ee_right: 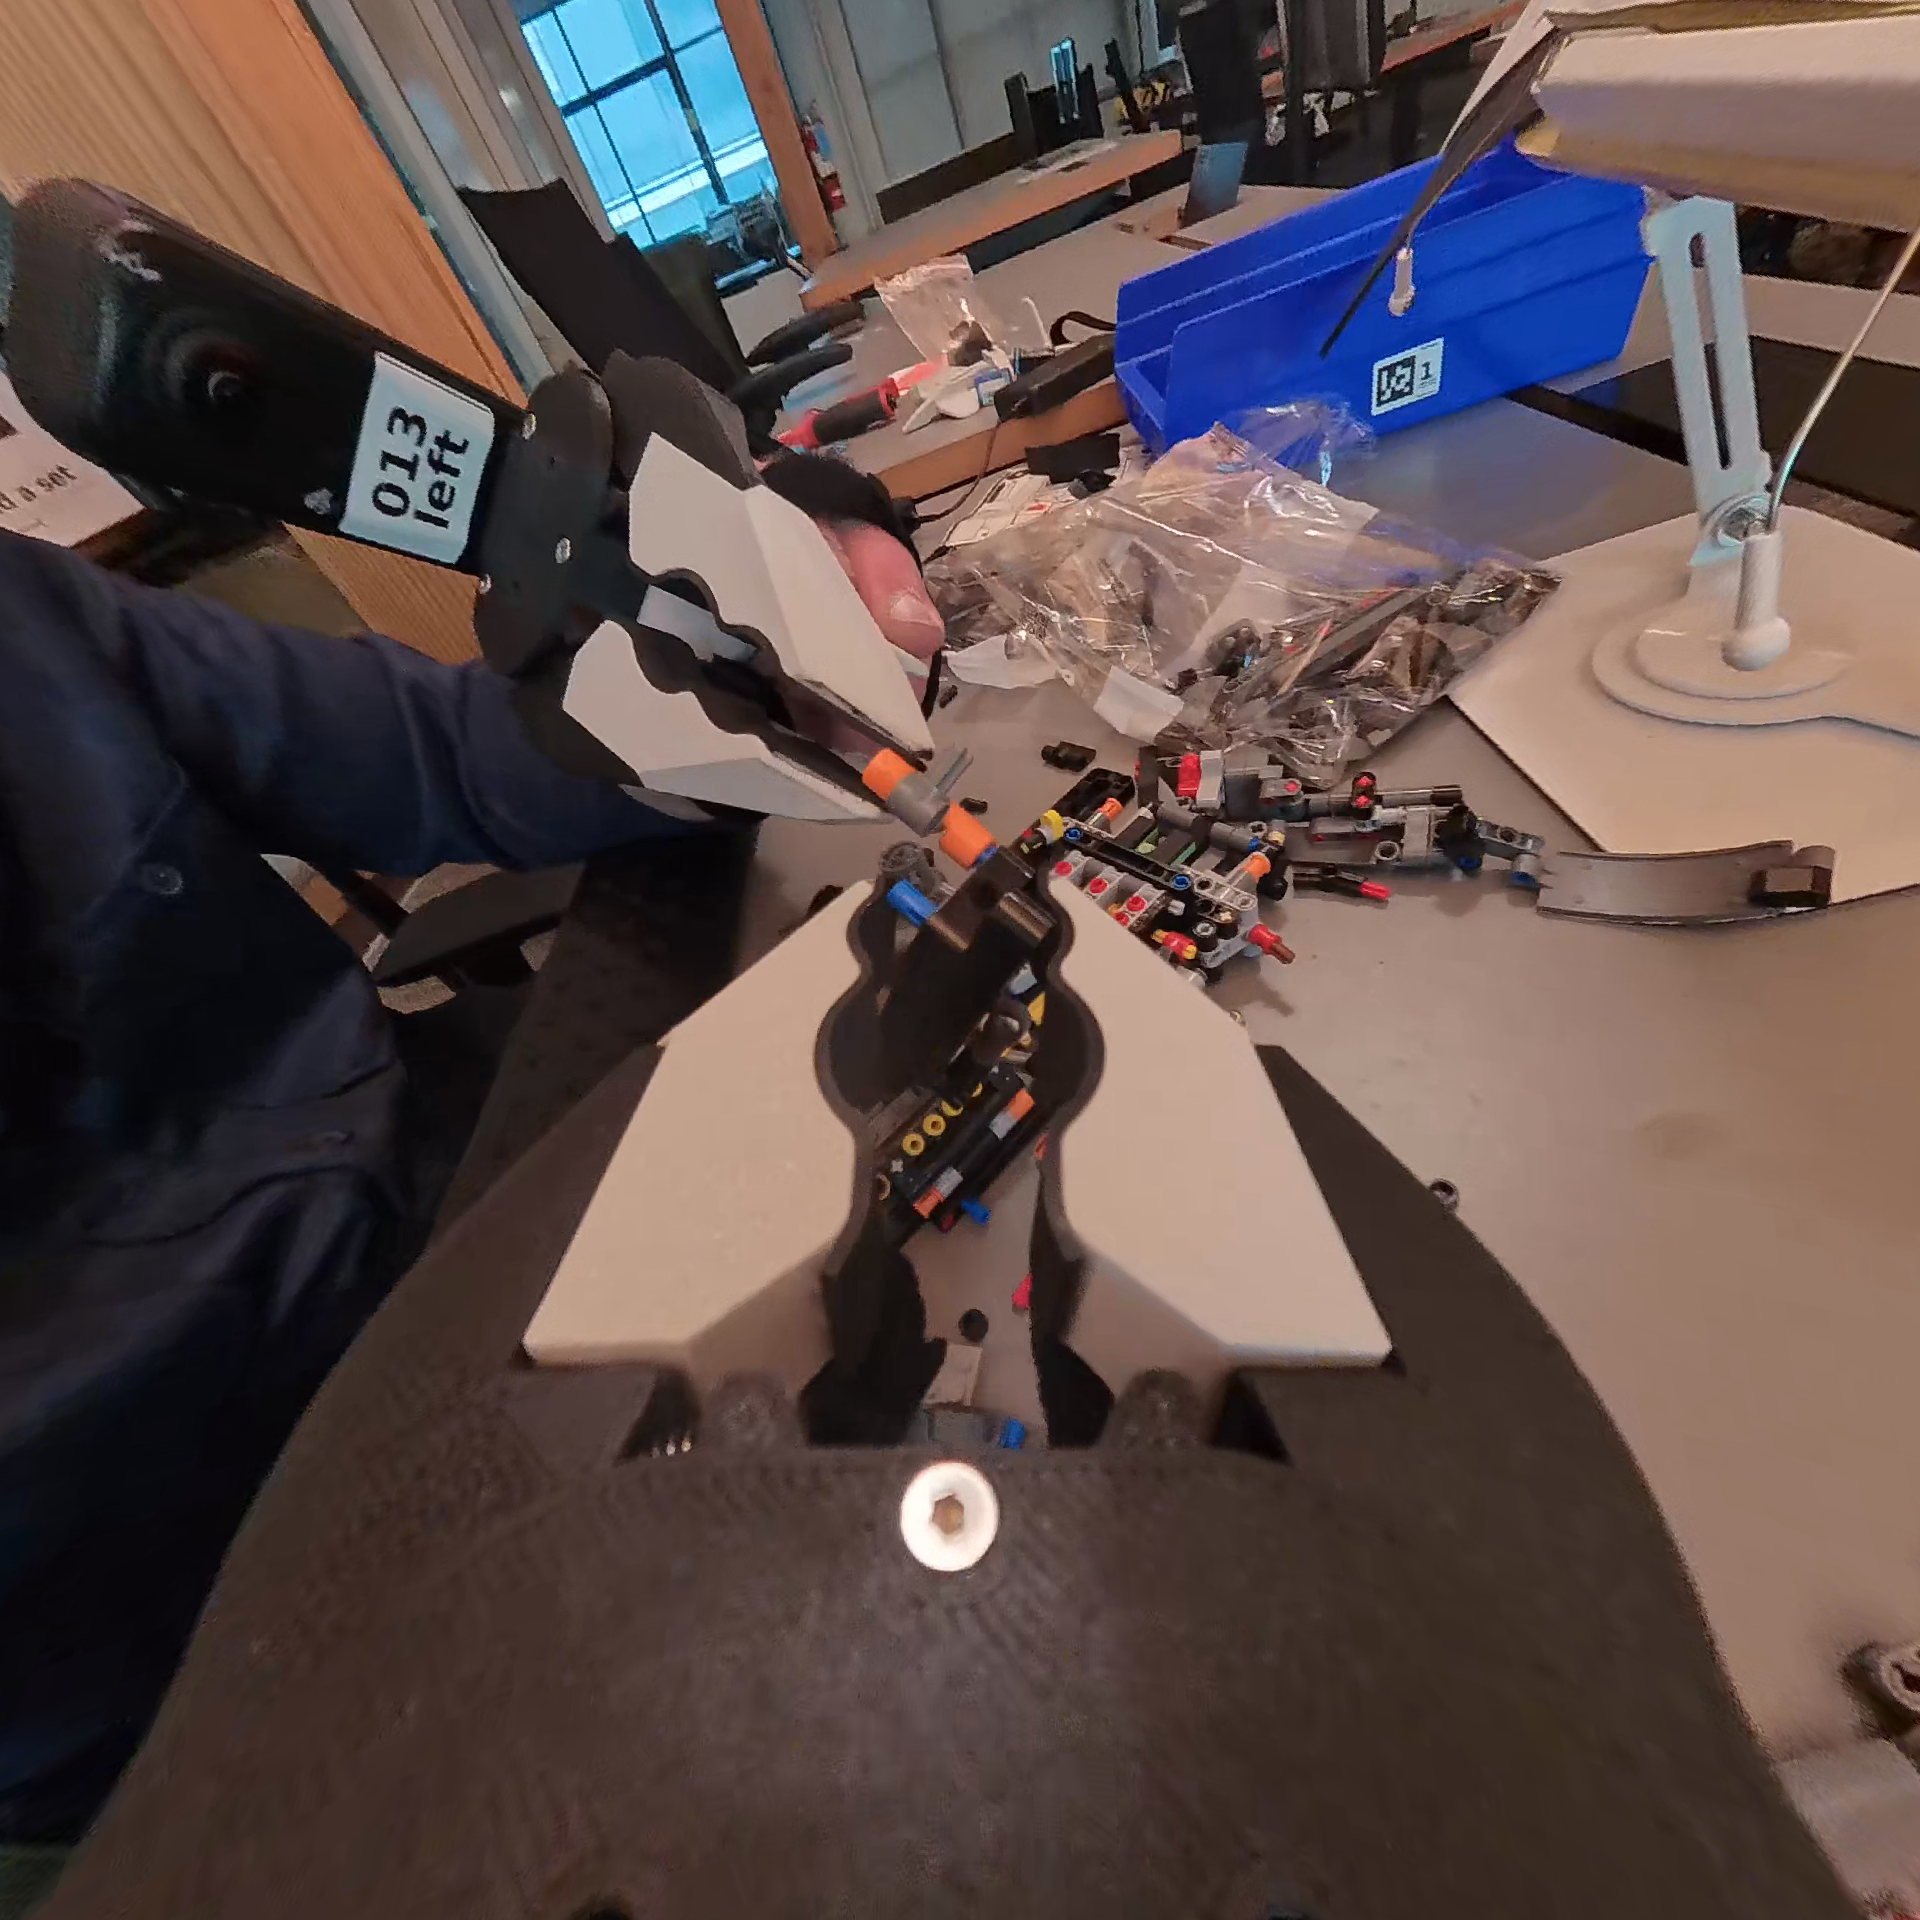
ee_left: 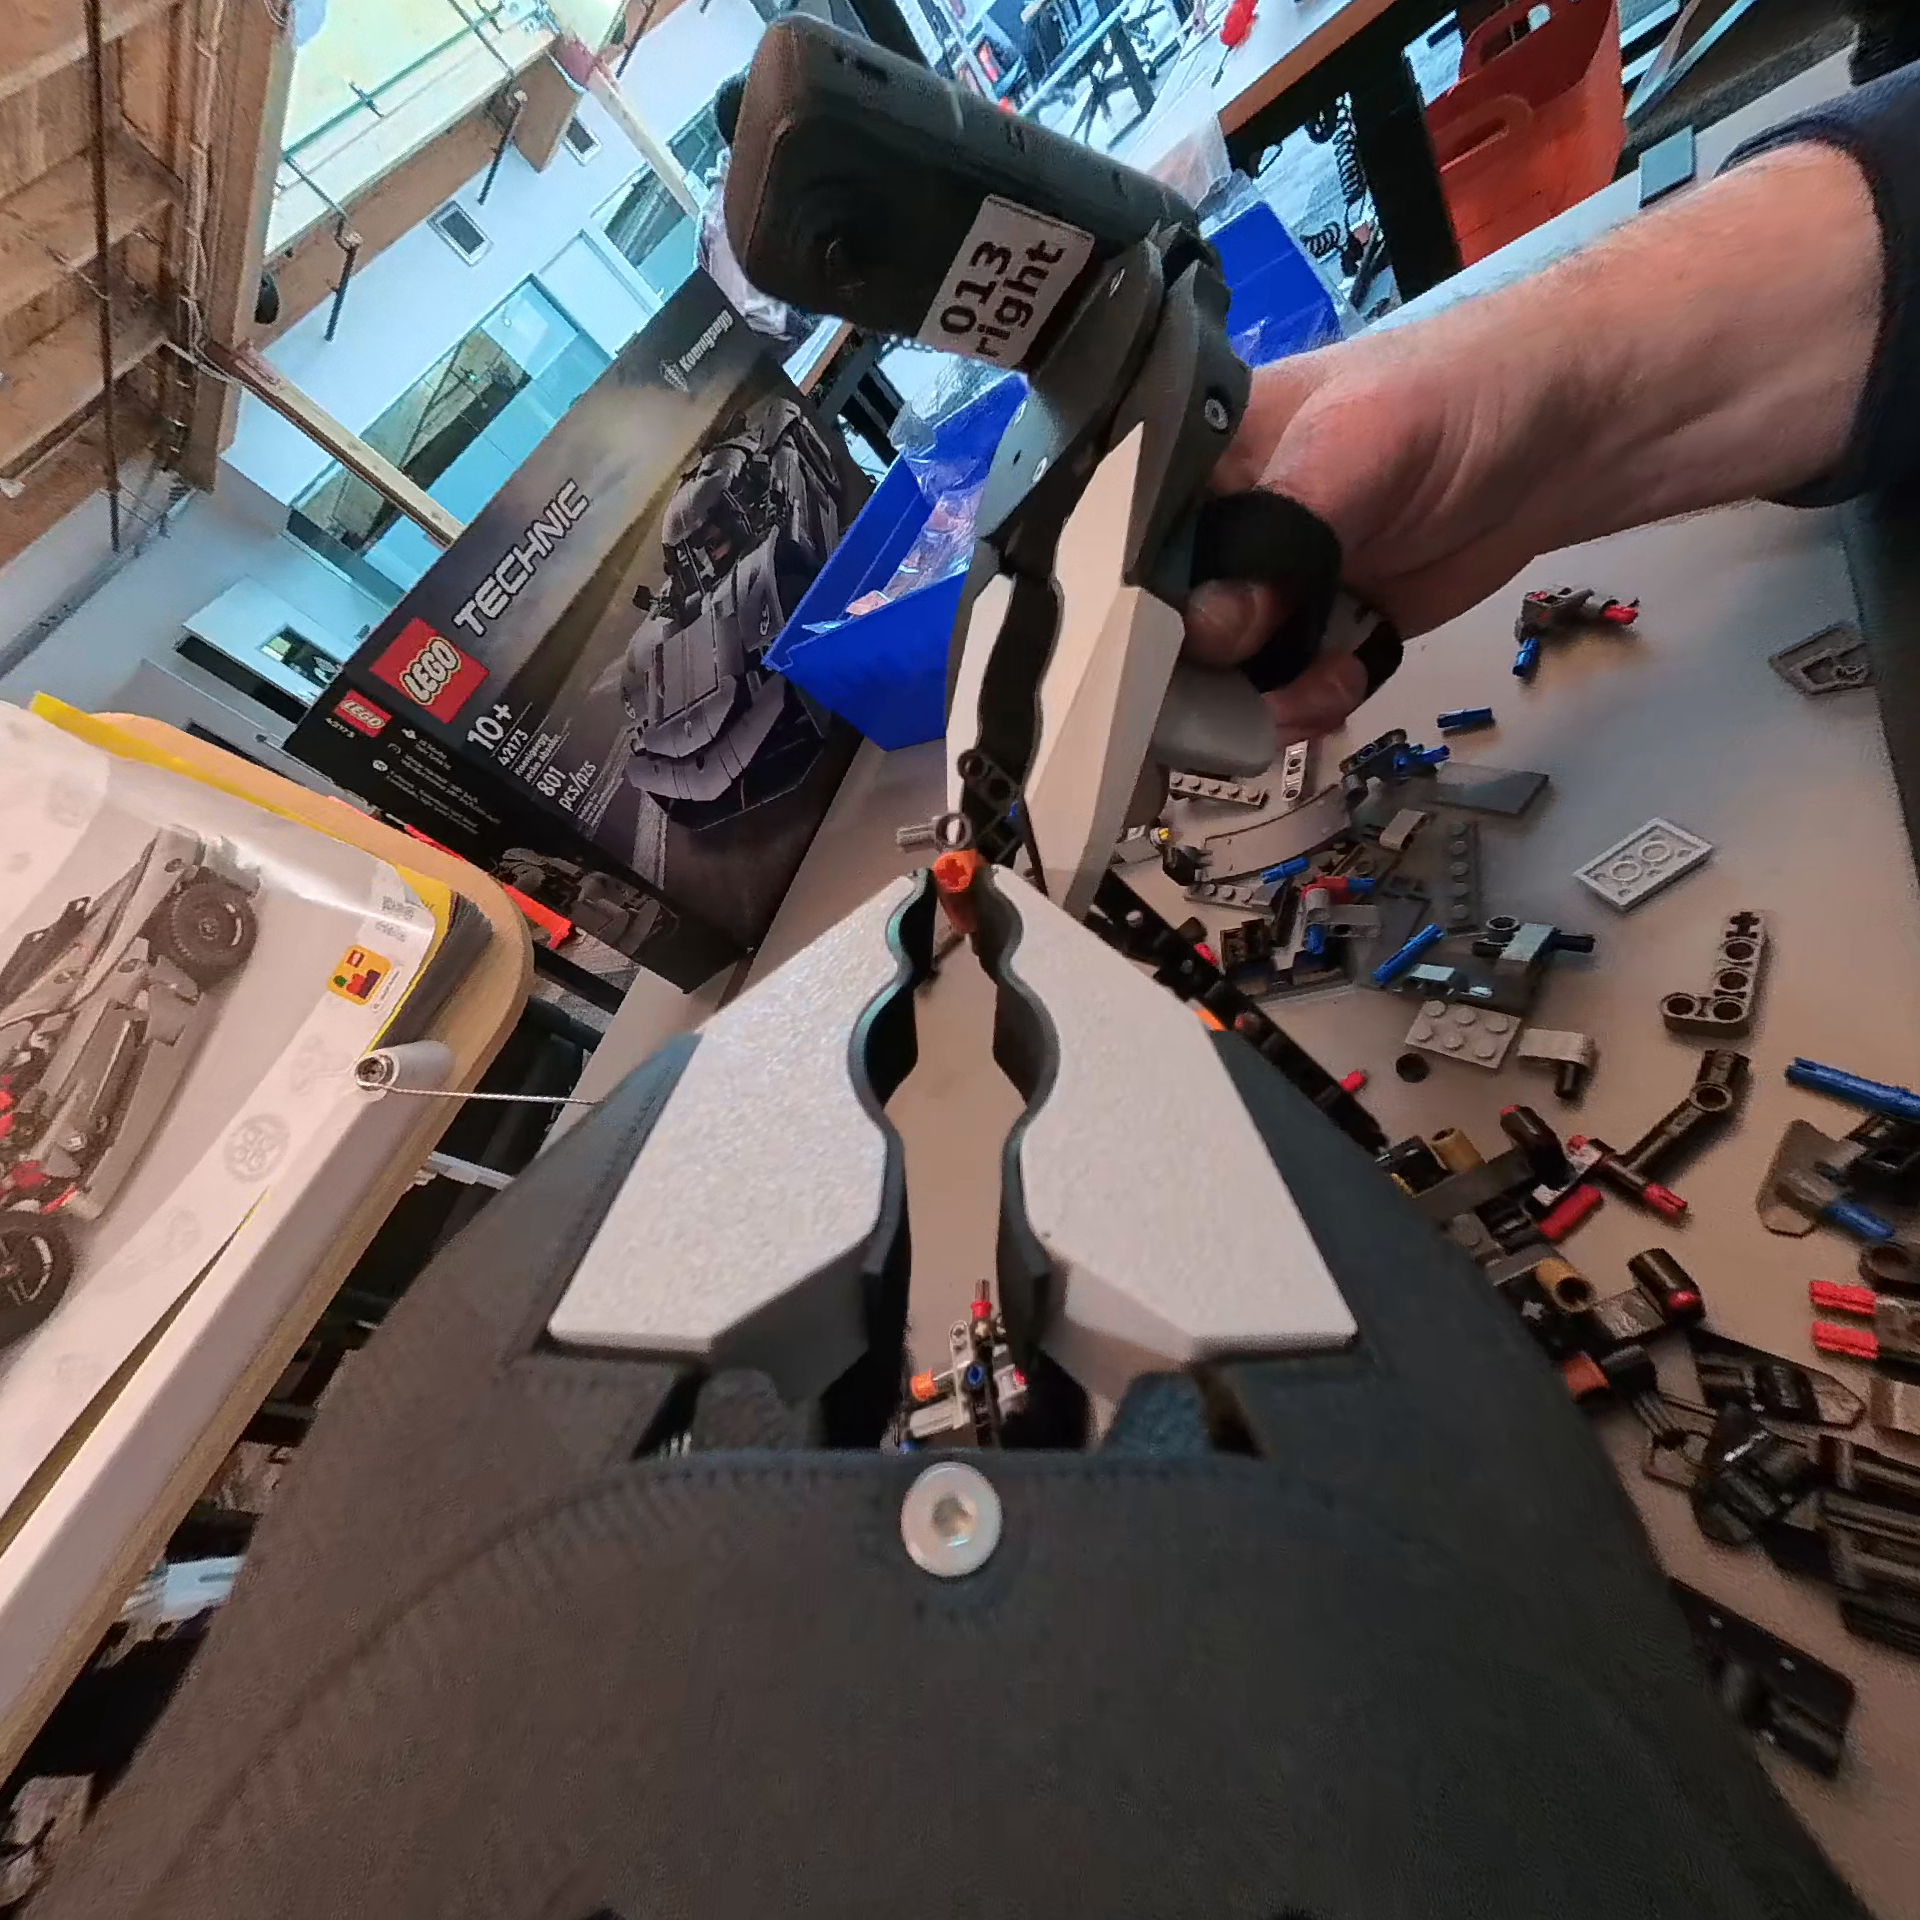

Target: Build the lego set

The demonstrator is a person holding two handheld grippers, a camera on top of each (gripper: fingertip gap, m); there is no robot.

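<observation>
My left gripper (ee_left: 956, 883) is shut on a small orange and grey pin piece (ee_left: 954, 875). It also shows in the right wrist view (ee_right: 896, 779), coming in from the left with the pin piece (ee_right: 920, 800). My right gripper (ee_right: 961, 896) is shut on a black Lego sub-assembly (ee_right: 971, 935) with yellow, blue and orange pins. In the left wrist view the right gripper (ee_left: 1018, 821) hangs from above with a black beam (ee_left: 987, 790) of that assembly. The pin piece's tip touches the assembly's top end. Both are held above the grey table (ee_right: 1558, 1143).
A partly built chassis (ee_right: 1195, 862), a curved dark panel (ee_right: 1662, 883) and a plastic bag of parts (ee_right: 1195, 582) lie ahead. Loose parts (ee_left: 1558, 1039) cover the table's right. The Lego box (ee_left: 582, 665), a blue bin (ee_left: 873, 582) and the instruction booklet (ee_left: 156, 1039) stand around. The grippers are tip to tip, or close to it. The curved dark panel (ee_right: 1662, 883) lies around 20 cm away from my right fingertips.
</observation>
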